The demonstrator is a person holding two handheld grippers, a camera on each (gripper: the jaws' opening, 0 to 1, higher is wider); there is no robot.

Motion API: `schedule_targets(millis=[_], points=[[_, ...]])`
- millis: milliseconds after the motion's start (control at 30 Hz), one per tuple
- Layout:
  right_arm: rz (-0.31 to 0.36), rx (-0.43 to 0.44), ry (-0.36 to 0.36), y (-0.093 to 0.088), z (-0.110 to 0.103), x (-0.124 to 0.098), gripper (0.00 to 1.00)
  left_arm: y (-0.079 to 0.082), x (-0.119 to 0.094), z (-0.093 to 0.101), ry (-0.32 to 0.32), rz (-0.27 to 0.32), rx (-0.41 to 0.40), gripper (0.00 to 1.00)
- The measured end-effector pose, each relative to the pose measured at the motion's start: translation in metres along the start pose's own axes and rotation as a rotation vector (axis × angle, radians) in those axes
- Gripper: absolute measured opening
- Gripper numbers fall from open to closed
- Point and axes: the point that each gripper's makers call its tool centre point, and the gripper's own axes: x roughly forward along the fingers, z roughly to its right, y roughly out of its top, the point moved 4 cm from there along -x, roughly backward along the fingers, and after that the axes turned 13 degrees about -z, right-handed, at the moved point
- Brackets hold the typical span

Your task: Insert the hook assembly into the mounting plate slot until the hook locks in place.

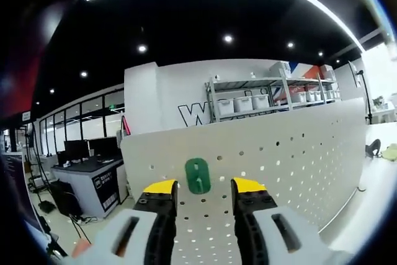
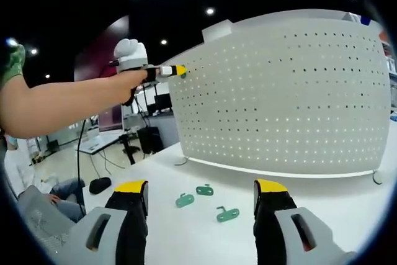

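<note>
A green hook assembly (image 1: 198, 175) sits flat against the white perforated mounting plate (image 1: 279, 153), just past the yellow tips of my left gripper (image 1: 205, 185). That gripper's jaws stand open on either side of the hook without touching it. In the right gripper view a hand holds the left gripper (image 2: 180, 71) at the upper left edge of the plate (image 2: 279, 91). My right gripper (image 2: 200, 186) is open and low over the white table (image 2: 322, 190). Three loose green hooks (image 2: 205, 190) lie on the table ahead of it.
The plate stands upright on small feet on the table. A bare arm (image 2: 56, 107) crosses the upper left of the right gripper view. Behind the plate are shelves with white bins (image 1: 248, 100) and a desk with monitors (image 1: 87, 159). A person sits at far left (image 2: 37, 190).
</note>
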Motion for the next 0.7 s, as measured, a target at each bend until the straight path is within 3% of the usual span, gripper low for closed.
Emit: schedule_targets(millis=[700], points=[[-0.005, -0.012, 0.001, -0.001, -0.003, -0.001, 0.7, -0.035, -0.034, 0.014, -0.041, -0.054, -0.04, 0.4]])
